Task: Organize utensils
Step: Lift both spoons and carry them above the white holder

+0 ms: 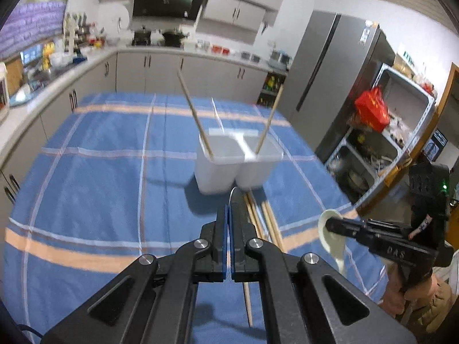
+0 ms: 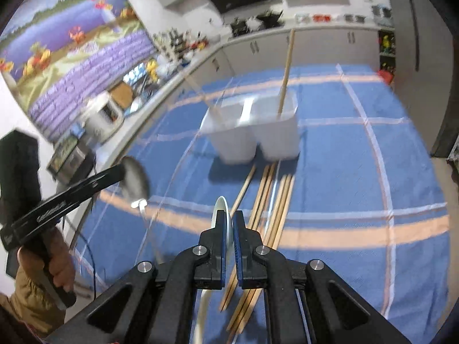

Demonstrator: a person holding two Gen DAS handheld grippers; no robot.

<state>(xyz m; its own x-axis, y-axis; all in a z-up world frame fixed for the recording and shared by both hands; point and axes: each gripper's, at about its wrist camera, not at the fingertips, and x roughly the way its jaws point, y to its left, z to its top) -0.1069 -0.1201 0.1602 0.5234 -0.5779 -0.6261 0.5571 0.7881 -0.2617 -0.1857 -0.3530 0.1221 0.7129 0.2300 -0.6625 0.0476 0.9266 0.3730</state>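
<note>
A white two-compartment holder (image 1: 229, 169) (image 2: 252, 132) stands on the blue checked tablecloth (image 1: 100, 172), with one wooden chopstick leaning up out of each compartment. Several more chopsticks (image 1: 268, 220) (image 2: 272, 200) lie on the cloth in front of it. My left gripper (image 1: 229, 212) (image 2: 122, 172) is shut on a grey metal spoon (image 2: 136, 182); in the left wrist view only the spoon's thin edge (image 1: 233, 193) shows above the fingers. To its right, my right gripper (image 1: 330, 225) (image 2: 228, 218) is shut on a white ceramic spoon (image 1: 332, 238) (image 2: 222, 209). Both are held above the cloth, short of the holder.
Kitchen counters with cluttered tops run along the left and far sides. A grey fridge (image 1: 330, 80) and a metal rack holding a red bag (image 1: 373, 109) stand to the right. A person's hand (image 1: 401, 295) (image 2: 60, 266) grips each handle.
</note>
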